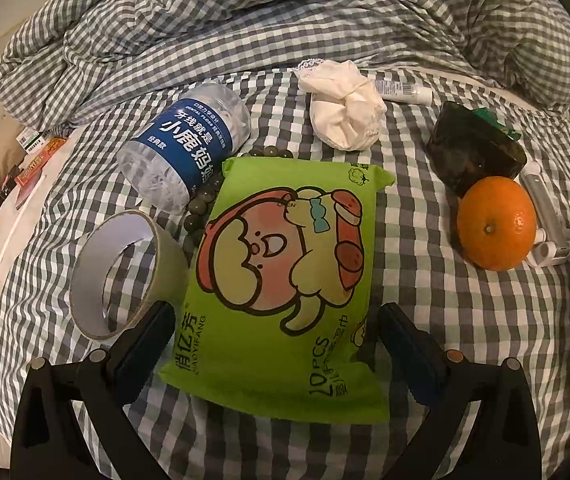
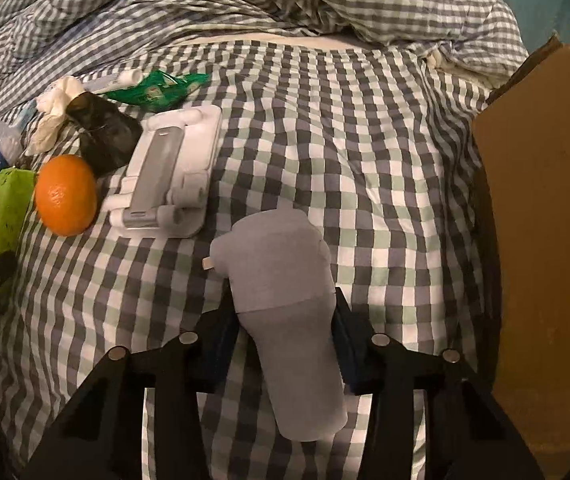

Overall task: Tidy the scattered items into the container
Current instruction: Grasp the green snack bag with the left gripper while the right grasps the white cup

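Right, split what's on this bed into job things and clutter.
Job: wipes pack, tape roll, floss jar, beads, orange, phone stand, plug, cardboard box.
Just lying about: duvet, papers at the bed's edge.

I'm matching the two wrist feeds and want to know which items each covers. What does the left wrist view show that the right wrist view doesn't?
Only the left wrist view shows the tape roll, the string of beads and the left gripper, open around the green wipes pack.

Only the right wrist view shows the cardboard box and the right gripper, closed on the grey plug adapter.

Both show the orange, the wipes pack, the white phone stand, the floss jar, the crumpled white cloth and the checked bedsheet.
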The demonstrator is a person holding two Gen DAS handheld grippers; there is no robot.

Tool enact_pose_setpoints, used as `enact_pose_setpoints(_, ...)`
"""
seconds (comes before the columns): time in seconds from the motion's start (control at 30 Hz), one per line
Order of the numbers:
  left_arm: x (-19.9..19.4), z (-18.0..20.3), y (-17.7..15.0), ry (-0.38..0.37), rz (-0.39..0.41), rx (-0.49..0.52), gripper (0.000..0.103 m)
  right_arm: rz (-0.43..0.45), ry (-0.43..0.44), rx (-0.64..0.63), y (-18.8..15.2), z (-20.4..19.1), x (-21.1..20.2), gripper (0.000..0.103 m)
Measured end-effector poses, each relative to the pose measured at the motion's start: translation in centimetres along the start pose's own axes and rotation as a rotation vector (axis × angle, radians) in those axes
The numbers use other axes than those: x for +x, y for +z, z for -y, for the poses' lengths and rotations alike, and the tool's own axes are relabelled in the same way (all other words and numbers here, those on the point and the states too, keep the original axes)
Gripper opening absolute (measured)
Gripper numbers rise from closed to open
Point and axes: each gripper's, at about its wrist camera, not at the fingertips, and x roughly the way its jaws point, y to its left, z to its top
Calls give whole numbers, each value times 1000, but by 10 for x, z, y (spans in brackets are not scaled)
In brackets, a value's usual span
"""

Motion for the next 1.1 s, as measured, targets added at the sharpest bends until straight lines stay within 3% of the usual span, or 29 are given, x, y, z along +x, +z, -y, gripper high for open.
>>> enact_pose_setpoints(0.3,5,1,5,-10,-11,-28,103,16,55,27,-9,5,-19,42)
enact_pose_setpoints(0.37,4,2,5,0,-13,-24,91,22,55,31,-10,6,-23,42)
enact_pose_setpoints(0.43,4,0,5,6,-28,-32,85,28,54,43,-12,8,-27,42)
enact_pose_setpoints(0.53,1,-9,6,-40,-41,-60,82,46,63,55,-14,11,-36,42)
enact_pose_setpoints(0.63,-6,-7,3,-36,-38,-45,81,60,66,53,-14,10,-45,42)
enact_pose_setpoints(1.0,-69,4,-1,-71,71,-17,74,93,84,65,-20,13,-72,42)
enact_pose_setpoints(1.03,-77,5,1,-78,88,-16,70,96,84,64,-21,14,-74,42)
enact_pose_setpoints(1.1,-93,6,3,-90,121,1,36,109,86,68,-22,15,-81,42)
